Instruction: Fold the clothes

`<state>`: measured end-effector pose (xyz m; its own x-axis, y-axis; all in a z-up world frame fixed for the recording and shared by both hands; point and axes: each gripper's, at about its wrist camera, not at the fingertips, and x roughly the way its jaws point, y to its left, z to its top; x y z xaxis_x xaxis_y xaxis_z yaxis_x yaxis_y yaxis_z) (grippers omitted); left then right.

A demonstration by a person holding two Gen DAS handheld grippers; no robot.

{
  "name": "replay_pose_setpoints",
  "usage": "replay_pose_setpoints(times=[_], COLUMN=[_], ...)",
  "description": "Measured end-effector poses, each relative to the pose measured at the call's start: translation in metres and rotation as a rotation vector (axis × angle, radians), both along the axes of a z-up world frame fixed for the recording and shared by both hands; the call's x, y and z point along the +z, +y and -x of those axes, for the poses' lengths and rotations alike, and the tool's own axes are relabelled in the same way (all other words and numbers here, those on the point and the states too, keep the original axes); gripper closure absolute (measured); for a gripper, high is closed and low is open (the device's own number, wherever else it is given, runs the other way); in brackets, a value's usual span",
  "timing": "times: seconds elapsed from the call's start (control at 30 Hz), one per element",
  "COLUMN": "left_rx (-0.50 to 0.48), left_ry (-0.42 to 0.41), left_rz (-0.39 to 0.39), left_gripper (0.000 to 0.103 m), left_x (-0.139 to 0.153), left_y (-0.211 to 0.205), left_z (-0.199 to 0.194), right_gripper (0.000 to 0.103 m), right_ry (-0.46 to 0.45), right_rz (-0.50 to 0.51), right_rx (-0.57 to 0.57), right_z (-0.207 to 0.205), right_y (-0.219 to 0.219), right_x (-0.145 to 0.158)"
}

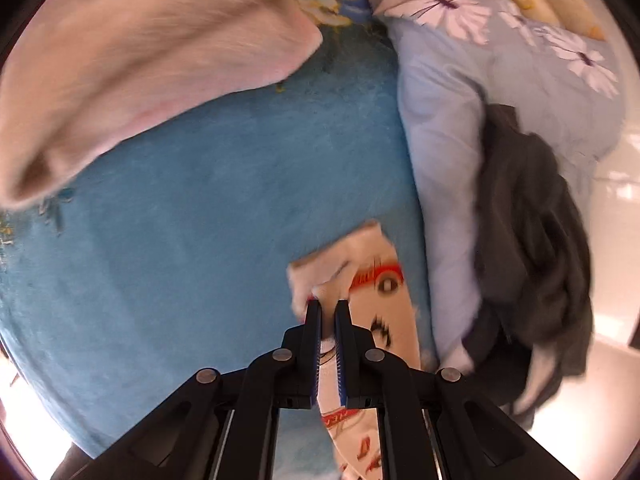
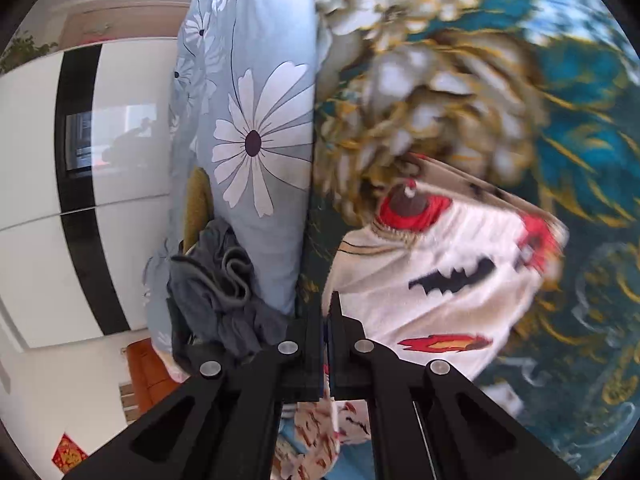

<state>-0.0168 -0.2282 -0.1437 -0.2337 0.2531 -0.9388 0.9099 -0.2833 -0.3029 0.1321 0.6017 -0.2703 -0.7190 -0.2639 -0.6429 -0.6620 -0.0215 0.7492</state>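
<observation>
A white printed garment (image 1: 372,280) with red and black cartoon marks hangs between both grippers over the blue bed cover (image 1: 192,208). In the left wrist view my left gripper (image 1: 329,304) is shut on an edge of it, with cloth running down between the blue pads. In the right wrist view my right gripper (image 2: 326,300) is shut on the same printed garment (image 2: 448,272), which spreads out to the right above the patterned blanket (image 2: 520,92). More of the fabric dangles below the right fingers.
A pale pink garment (image 1: 140,60) lies at the upper left of the bed. A light blue flowered quilt (image 1: 472,92) is bunched along the bed's side, with a dark grey garment (image 1: 532,240) heaped on it. White floor and a wardrobe (image 2: 100,160) lie beyond.
</observation>
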Motion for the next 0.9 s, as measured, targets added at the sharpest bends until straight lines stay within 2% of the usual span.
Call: replay_pose_setpoints(times=[0.13, 0.27, 0.43, 0.6, 0.67, 0.73, 0.9], left_rx=[0.130, 0.103, 0.210, 0.228, 0.223, 0.191, 0.177], left_ry=[-0.044, -0.014, -0.010, -0.101, -0.115, -0.112, -0.108], left_rz=[-0.017, -0.015, -0.081, -0.126, -0.144, -0.132, -0.165], left_gripper=[0.096, 0.096, 0.096, 0.096, 0.096, 0.096, 0.096], left_x=[-0.015, -0.011, 0.006, -0.002, -0.014, -0.023, -0.043], left_y=[-0.003, 0.000, -0.007, -0.014, -0.014, -0.008, 0.004], left_z=[0.020, 0.022, -0.045, -0.075, -0.061, -0.029, 0.040], right_gripper=[0.101, 0.101, 0.101, 0.101, 0.101, 0.101, 0.101], right_ry=[-0.040, -0.046, -0.018, -0.037, -0.048, -0.063, -0.110], right_rz=[-0.022, -0.058, -0.076, -0.109, -0.122, -0.124, -0.076], right_rx=[0.011, 0.034, 0.012, -0.010, 0.006, 0.016, 0.023], right_z=[0.033, 0.050, 0.022, -0.009, -0.005, 0.008, 0.051], right_y=[0.001, -0.001, -0.007, -0.012, -0.012, -0.010, -0.006], right_x=[-0.006, -0.002, 0.013, 0.032, 0.033, 0.029, 0.002])
